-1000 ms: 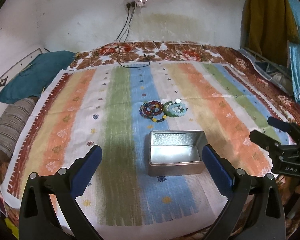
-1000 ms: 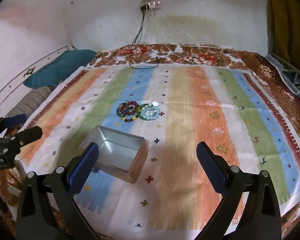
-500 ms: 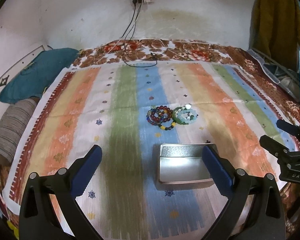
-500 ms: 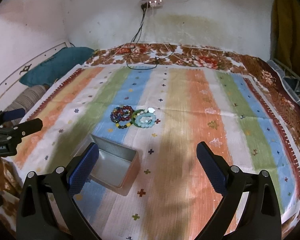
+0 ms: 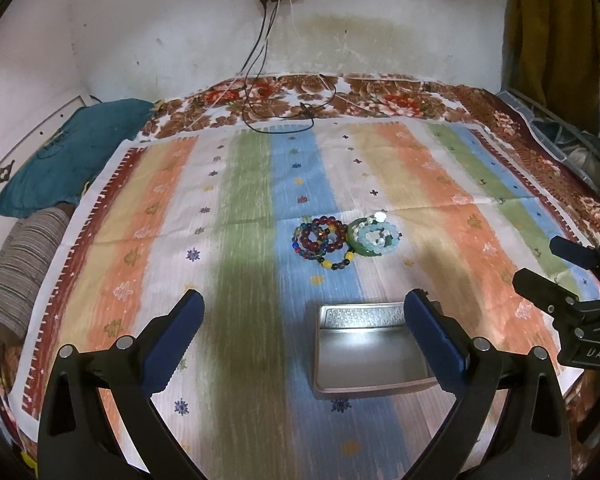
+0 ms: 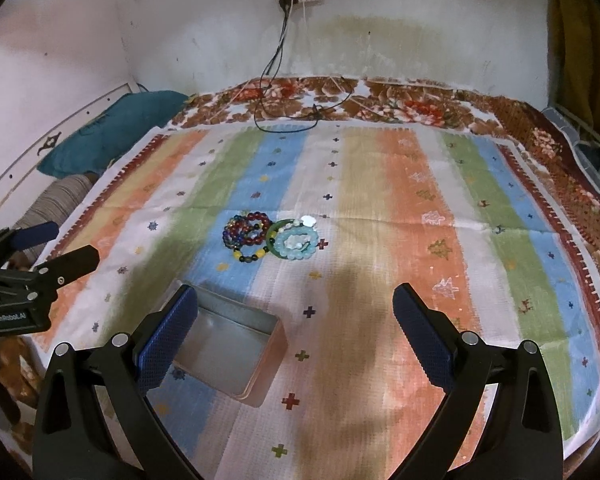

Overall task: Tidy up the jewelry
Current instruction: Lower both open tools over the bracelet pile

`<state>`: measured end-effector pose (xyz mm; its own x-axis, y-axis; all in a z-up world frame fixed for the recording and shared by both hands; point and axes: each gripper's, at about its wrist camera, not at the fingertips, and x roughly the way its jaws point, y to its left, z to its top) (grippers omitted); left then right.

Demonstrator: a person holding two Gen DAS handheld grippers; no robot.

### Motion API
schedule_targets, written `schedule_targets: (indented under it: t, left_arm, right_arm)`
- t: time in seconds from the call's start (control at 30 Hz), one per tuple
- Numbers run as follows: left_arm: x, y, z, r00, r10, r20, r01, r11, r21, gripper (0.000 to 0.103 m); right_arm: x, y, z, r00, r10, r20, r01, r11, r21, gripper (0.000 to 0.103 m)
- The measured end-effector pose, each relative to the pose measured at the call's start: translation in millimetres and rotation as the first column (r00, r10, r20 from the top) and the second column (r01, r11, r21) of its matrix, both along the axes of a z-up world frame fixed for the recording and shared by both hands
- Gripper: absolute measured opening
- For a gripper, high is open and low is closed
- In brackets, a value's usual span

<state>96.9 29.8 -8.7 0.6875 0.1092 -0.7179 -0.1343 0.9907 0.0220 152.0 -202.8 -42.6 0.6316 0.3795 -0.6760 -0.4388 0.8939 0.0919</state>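
A pile of beaded bracelets (image 5: 324, 242) in dark red, blue and yellow lies on the striped cloth (image 5: 160, 220), touching a green bangle with pale blue beads (image 5: 374, 238). An open, empty metal tin (image 5: 366, 350) sits nearer than them. In the right wrist view the bracelets (image 6: 248, 236), bangle (image 6: 296, 242) and tin (image 6: 228, 354) show again. My left gripper (image 5: 300, 336) is open and empty, held above the cloth with its right finger over the tin. My right gripper (image 6: 296, 338) is open and empty, to the right of the tin.
The cloth covers a bed with a floral blanket (image 5: 380, 96) at the far side. A teal pillow (image 5: 72, 156) and a striped pillow (image 5: 20, 268) lie at the left. Cables (image 5: 260, 64) hang from a wall socket. Clothes (image 5: 552, 36) hang at the right.
Both grippers have pulled back and risen, so the tin and bracelets sit lower in both views. Nothing on the cloth has moved. Both stay open.
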Motion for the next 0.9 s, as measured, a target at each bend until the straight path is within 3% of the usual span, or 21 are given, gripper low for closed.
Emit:
schedule_targets:
  t: [0.47,0.9]
  left_arm:
    - [33.9,10.2,-13.1,0.998,0.033,-0.052,-0.034,0.999,-0.020,0.097]
    - [65.2,44.0,-36.7,0.986,0.094,-0.137,-0.104,0.992,-0.069,0.097]
  right_arm:
    - [29.5,13.5,-8.6,0.999,-0.004,-0.050,0.004,1.000,-0.003,0.099]
    - [66.1,22.1,-28.9,0.990,-0.039,-0.139,0.032,0.998,-0.046,0.099]
